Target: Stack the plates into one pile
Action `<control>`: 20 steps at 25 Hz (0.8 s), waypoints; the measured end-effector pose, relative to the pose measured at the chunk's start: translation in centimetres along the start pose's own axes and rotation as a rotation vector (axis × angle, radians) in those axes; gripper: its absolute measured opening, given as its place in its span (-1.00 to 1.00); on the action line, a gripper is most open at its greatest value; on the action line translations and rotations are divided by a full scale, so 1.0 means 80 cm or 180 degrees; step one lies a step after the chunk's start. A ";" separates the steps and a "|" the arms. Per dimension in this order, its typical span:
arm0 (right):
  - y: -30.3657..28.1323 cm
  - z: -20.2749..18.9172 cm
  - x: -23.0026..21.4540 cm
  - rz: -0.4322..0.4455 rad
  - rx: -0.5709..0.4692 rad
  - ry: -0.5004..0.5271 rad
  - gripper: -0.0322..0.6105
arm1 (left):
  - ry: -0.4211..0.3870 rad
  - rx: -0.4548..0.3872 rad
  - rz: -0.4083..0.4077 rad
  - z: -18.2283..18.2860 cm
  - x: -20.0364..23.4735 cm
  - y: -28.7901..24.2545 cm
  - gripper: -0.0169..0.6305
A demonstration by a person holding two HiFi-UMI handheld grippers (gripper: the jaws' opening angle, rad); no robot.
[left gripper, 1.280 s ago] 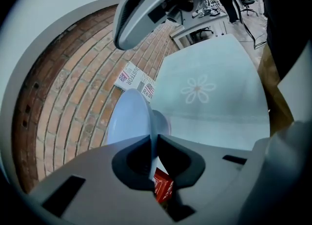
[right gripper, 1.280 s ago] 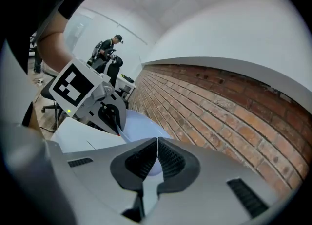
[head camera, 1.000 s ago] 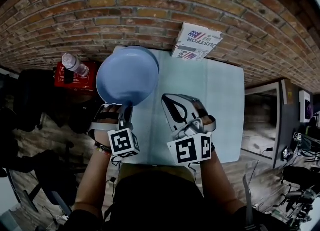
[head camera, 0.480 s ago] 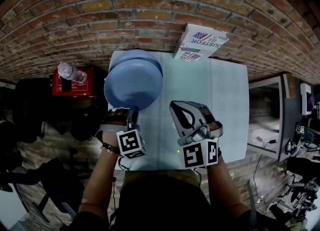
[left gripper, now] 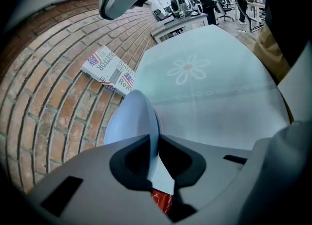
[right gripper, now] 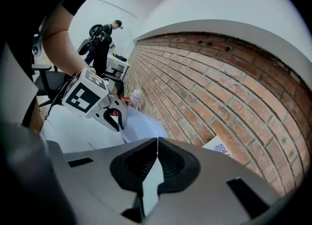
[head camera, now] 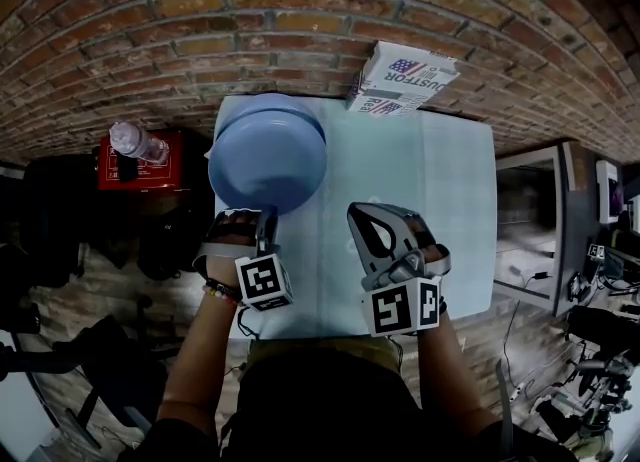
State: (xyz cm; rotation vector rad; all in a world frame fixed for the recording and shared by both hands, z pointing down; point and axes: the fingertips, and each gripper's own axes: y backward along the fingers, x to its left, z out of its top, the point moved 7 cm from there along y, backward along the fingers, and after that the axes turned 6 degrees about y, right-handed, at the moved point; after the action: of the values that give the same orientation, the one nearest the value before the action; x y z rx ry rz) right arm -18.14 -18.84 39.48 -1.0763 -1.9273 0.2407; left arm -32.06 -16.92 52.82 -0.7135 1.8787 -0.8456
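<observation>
Where the top plate (head camera: pixel 268 165) covers the pile, only a sliver of a lower plate (head camera: pixel 268 99) is seen at its far edge, and the number of plates beneath cannot be established. The near rim of the top plate is partly hidden by the left gripper (head camera: pixel 266 220). Both forearms are extended from the bottom of the head view over the table (head camera: pixel 440 200). The left gripper is pitched steeply down towards the pile, which is set at the table's far left corner close to the brick wall (head camera: pixel 200 30). The right gripper (head camera: pixel 368 216) is held more nearly level, beside the left one and apart from the plates. In the left gripper view the top plate's rim is seen edge-on between the jaws, which are set narrow and have just been opening; the rim is judged to touch both pads. In the right gripper view the jaws are seen closed on each other. A cardboard box (head camera: pixel 405 75) is noted against the wall, near the pile
</observation>
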 end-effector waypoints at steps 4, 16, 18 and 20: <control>-0.001 0.001 0.004 0.0001 0.0030 -0.0003 -0.79 | 0.0103 -0.0037 0.0013 -0.006 -0.001 0.001 -0.76; -0.008 0.004 0.015 0.0060 0.0091 0.0053 -0.79 | 0.0176 -0.0058 -0.0047 -0.019 0.000 -0.003 -0.51; -0.007 0.004 0.015 0.0054 0.0090 0.0064 -0.79 | 0.0182 -0.0073 -0.0030 -0.018 0.001 -0.002 -0.51; -0.006 0.004 0.015 0.0056 0.0093 0.0079 -0.79 | 0.0187 -0.0073 -0.0034 -0.018 0.002 -0.003 -0.51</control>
State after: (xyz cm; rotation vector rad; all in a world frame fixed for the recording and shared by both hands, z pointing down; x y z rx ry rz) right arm -18.96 -18.15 40.32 -1.0725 -1.8874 0.2633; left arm -33.38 -16.82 53.40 -0.7204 1.9414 -0.8613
